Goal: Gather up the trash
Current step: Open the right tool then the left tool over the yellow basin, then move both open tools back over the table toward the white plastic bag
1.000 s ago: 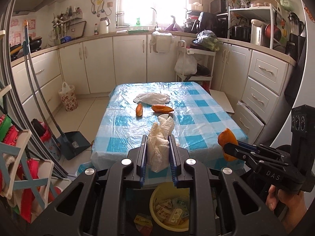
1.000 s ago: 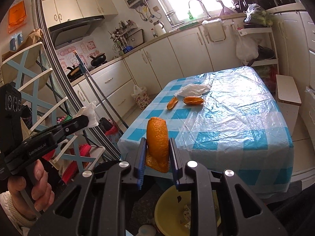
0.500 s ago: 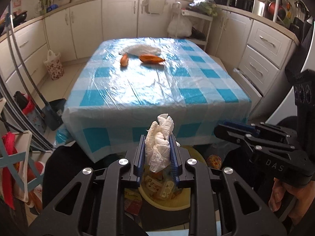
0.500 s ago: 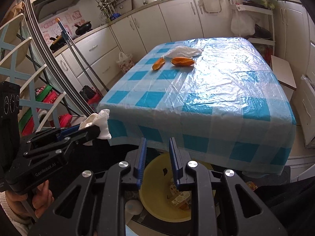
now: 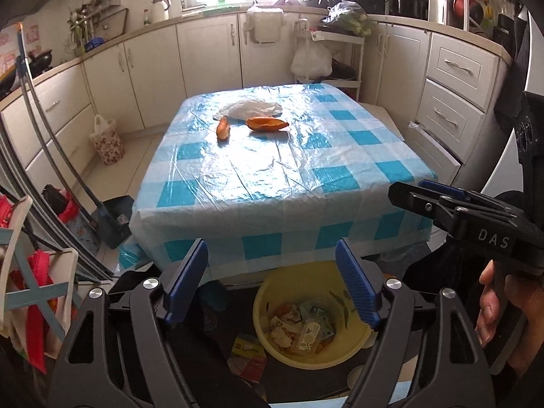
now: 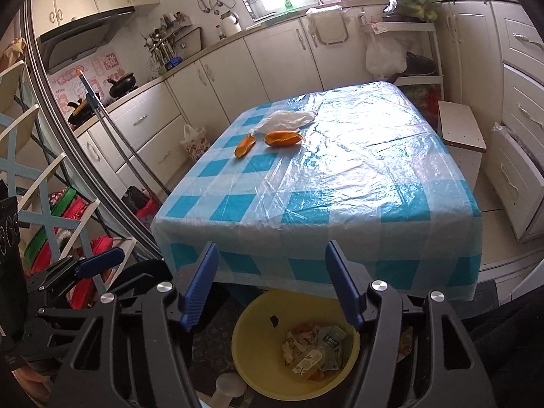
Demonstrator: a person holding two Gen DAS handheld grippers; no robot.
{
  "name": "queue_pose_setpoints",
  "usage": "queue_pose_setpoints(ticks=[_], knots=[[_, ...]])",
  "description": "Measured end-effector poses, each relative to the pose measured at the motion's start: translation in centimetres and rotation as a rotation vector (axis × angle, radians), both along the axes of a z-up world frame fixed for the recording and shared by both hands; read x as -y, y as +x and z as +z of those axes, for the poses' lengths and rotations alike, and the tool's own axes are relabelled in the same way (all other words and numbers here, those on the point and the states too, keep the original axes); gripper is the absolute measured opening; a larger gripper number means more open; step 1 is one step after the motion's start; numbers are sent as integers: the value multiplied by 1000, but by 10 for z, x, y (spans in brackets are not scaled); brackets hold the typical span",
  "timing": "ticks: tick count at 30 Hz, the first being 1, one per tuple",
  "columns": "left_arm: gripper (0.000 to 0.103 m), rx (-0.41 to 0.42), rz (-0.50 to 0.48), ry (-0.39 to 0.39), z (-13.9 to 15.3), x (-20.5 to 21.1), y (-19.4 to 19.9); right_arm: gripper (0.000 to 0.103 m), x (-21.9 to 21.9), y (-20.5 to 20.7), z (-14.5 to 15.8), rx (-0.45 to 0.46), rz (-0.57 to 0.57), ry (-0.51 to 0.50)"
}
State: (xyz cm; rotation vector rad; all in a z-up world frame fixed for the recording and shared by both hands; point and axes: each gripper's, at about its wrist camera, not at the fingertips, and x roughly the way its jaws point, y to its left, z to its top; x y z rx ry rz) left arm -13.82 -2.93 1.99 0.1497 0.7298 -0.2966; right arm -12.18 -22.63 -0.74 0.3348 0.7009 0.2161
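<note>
Both drops are done: the tissue wad that was pinched in my left hand-held gripper [image 5: 272, 280] a second ago is gone, and the orange peel from my right hand-held gripper [image 6: 270, 285] went half a second before that. Both sets of blue fingers are spread wide now with nothing between them. Everything should be in the yellow bin [image 5: 353, 350] on the floor at the bottom of the frame, which already holds wrappers and scraps, though I can't pick out the tissue itself in there.

So I'd say that round is finished, but the job isn't. Still on the surface [image 5: 258, 176], way over at the far end: two peel pieces, the small peel [image 5: 223, 128] and the big peel [image 5: 267, 123], plus a crumpled plastic bag [image 5: 253, 108] just behind them. In the right view that's the same cluster in the upper middle.

Both hand-held grippers hang low over the bin, just off the near edge of the surface, pointing forward toward the far end. The right one sits at the right edge of the left view, roughly level.
</note>
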Motion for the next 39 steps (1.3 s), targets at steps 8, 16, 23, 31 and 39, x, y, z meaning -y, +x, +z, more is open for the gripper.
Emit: queue_pose_setpoints(ticks=[8,16,23,31,39], knots=[[89,176,77,-24,35,-14,-17,81,9,-13,18,107,-103,-41],[93,312,141,-85,50,-28,-30,89,0,-23,34,229,-145,-159],[95,343,177,-123,53,-36,-33,94,-12,-27,40,293,-149,-242],[95,328,195,-114,52,-41,-31,94,-12,-26,38,281,-153,-235],[95,318,211,-119,50,-45,-29,94,-16,-27,37,275,-147,-239]])
